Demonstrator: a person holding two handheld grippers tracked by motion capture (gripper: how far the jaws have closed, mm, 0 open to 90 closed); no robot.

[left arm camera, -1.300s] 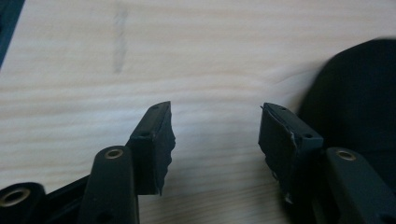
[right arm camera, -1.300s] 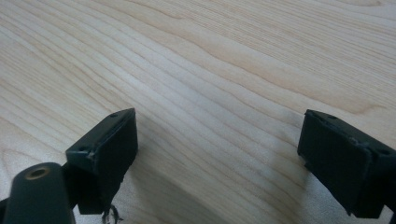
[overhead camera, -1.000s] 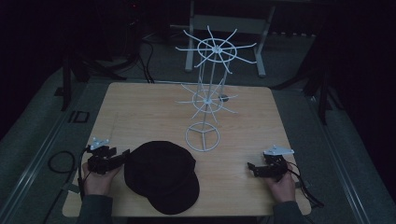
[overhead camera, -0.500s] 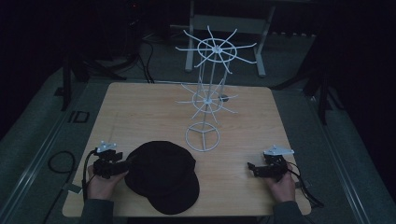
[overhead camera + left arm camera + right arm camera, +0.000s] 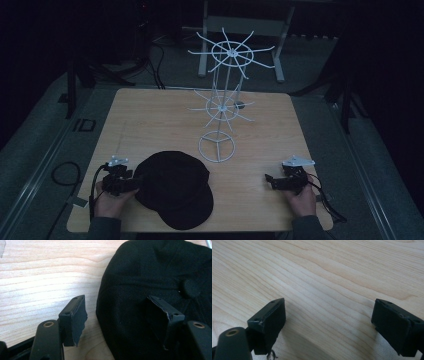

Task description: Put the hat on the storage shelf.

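A black fabric flat cap with a short brim (image 5: pixel 175 187) is seen lying on the light wooden table top (image 5: pixel 160 115), in the lower middle of the high view, its brim turned toward the bottom edge of the frame. At the lower left of that view the left gripper (image 5: pixel 131 183) is held low over the table by the left hand (image 5: pixel 107 197), its tips at the cap's left edge. In the left gripper view the cap (image 5: pixel 155 290) takes up the right and upper right of the frame, with its small cloth-covered top button (image 5: pixel 190 288) at the right. The left gripper (image 5: pixel 122 322) is shown with its jaws spread wide, having just been opening: one is seen above bare wood at the lower left of the frame, the other above the black cloth at the lower right, so that the rim of the cap lies between them. No pressing of the pads on the cloth is visible.

At the lower right of the high view the right gripper (image 5: pixel 272 181) is held by the right hand (image 5: pixel 302 197), well apart from the cap, pointed toward the left of the frame. In the right gripper view its jaws (image 5: pixel 329 322) are seen wide apart above bare wood grain, with nothing between them.

A white wire display stand with a ring base and two spoked tiers (image 5: pixel 220 107) is seen upright in the middle of the high view, its ring base just beyond the cap toward the upper right.
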